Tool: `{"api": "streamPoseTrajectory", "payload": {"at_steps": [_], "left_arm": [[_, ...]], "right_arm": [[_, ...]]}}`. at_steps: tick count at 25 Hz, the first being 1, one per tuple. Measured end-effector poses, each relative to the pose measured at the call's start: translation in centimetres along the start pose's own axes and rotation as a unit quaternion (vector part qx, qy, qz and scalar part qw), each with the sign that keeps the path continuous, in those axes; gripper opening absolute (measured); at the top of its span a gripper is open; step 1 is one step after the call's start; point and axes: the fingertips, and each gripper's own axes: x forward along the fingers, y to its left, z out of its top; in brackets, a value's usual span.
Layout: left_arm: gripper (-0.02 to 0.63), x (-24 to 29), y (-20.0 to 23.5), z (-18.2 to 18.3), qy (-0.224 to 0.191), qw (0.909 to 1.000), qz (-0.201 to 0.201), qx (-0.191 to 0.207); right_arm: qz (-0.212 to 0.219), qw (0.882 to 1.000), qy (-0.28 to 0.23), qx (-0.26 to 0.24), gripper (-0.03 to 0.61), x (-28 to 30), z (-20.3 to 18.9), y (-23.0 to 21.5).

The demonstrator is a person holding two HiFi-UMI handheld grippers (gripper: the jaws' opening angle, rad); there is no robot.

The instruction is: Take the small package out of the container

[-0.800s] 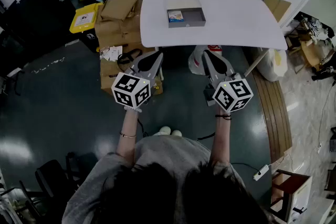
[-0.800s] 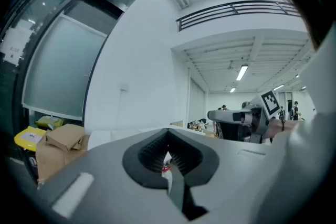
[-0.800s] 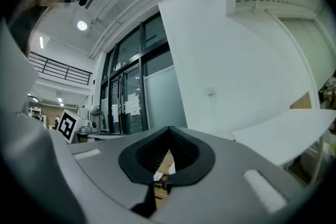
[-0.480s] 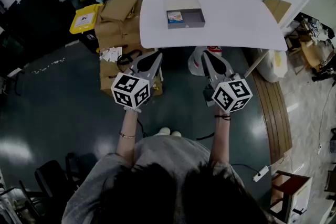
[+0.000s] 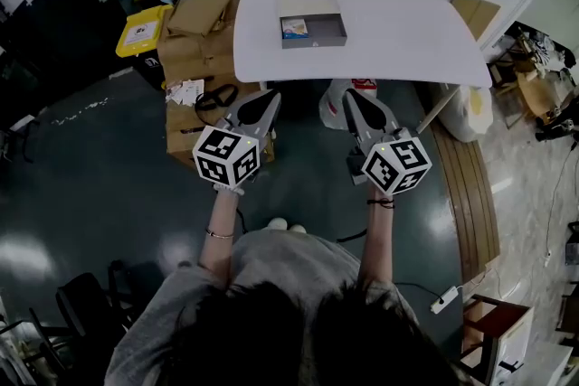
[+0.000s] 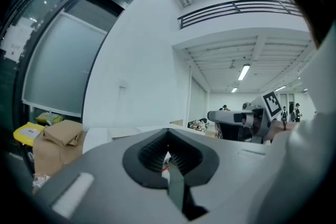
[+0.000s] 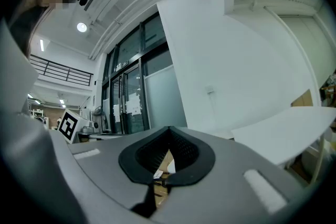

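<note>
Stood on the near side of the dark floor [image 5: 109,194], well apart from the white table [image 5: 398,32] at the far wall. Held the left gripper [image 5: 268,99] and the right gripper [image 5: 351,99] side by side, both level and pointing toward the table's near edge. Found both pairs of jaws clenched tip to tip, with nothing gripped; saw only background through the hollow behind the tips in each gripper view. Left untouched the gray container [image 5: 330,39], resting on the table toward its left end. Spotted the small package [image 5: 297,30], blue and white, lying inside the container against its left side. Noted a heap of cardboard boxes [image 5: 194,23] just left of the table, a yellow bin [image 5: 140,32] farther left, and a white bag [image 5: 336,108] on the floor below the table's near edge, just beside the right gripper's tips in the head view.
</note>
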Motion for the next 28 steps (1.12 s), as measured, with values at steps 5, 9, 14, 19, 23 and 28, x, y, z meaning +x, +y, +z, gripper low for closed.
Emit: {"api": "streamPoseTrajectory", "payload": {"at_steps": [5, 9, 14, 19, 23, 28], "left_arm": [[-0.012, -0.1, -0.5, -0.5, 0.006, 0.9999, 0.010, -0.006], [-0.012, -0.3, 0.1, -0.7, 0.007, 0.9997, 0.022, -0.010], [-0.012, 1.3, -0.3, -1.0, 0.012, 0.9997, 0.020, -0.006], [-0.012, 2.8, 1.1, -0.8, 0.009, 0.9998, 0.017, -0.010], [-0.012, 4.7, 1.9, -0.8, 0.010, 0.9998, 0.012, -0.013], [-0.012, 7.0, 3.8, -0.4, 0.009, 0.9998, 0.007, -0.016]], "right_arm": [[-0.002, 1.000, 0.005, 0.008, 0.012, -0.4, -0.4, -0.7], [-0.002, 1.000, 0.006, 0.010, 0.012, -0.1, -0.4, -1.1], [-0.010, 1.000, 0.000, 0.007, 0.012, 0.3, -0.1, -2.6], [-0.019, 1.000, -0.008, 0.006, 0.012, 1.7, 0.0, -3.8], [-0.030, 0.999, -0.011, 0.005, 0.012, 2.8, 0.1, -5.5], [-0.034, 0.999, -0.012, 0.006, 0.012, 5.0, 0.4, -6.9]]}}
